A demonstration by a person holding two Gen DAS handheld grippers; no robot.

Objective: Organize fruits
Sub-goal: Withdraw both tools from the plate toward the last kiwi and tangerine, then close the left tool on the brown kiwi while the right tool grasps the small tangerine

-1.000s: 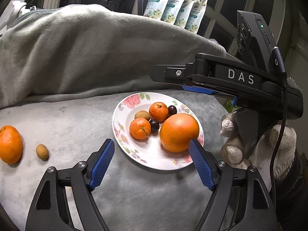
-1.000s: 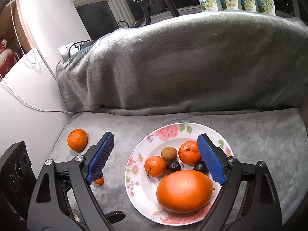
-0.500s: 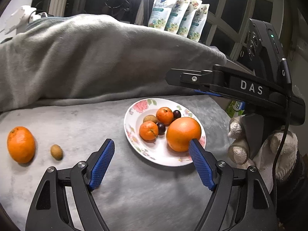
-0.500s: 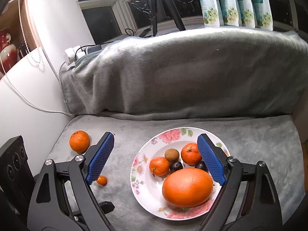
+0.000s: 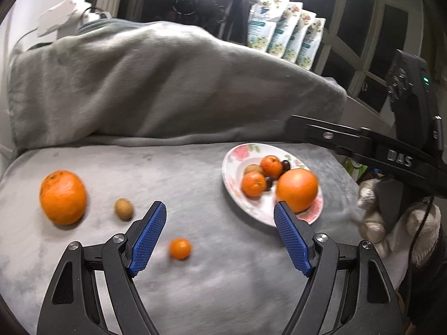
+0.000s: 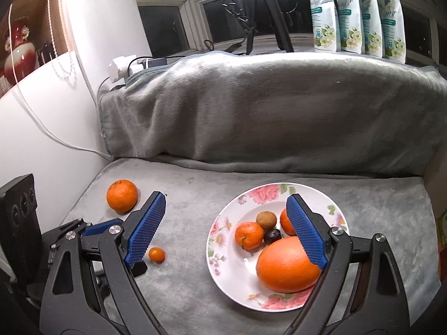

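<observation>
- Left gripper (image 5: 220, 230) & right gripper (image 6: 226, 229): both jaws gaping wide, gripping nothing.
- Floral plate (image 6: 223, 262) sitting on grey blanket (image 6: 195, 195), carrying 6 fruits: 1 big orange (image 6: 287, 265), 2 mandarins, 1 brown fruit, 2 dark ones (1 mostly hidden).
- 3 lying loose on blanket: 1 orange (image 5: 62, 196), 1 brown fruit (image 5: 123, 208), 1 tiny orange one (image 5: 180, 248).
- 4 pouches (image 6: 359, 14) standing behind.

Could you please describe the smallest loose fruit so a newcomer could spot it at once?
Start at the floral plate on the grey blanket, then look left to the fruit off the plate. Nearest the camera lies the tiny orange fruit, far smaller than the big orange and brighter than the brown fruit.
</observation>
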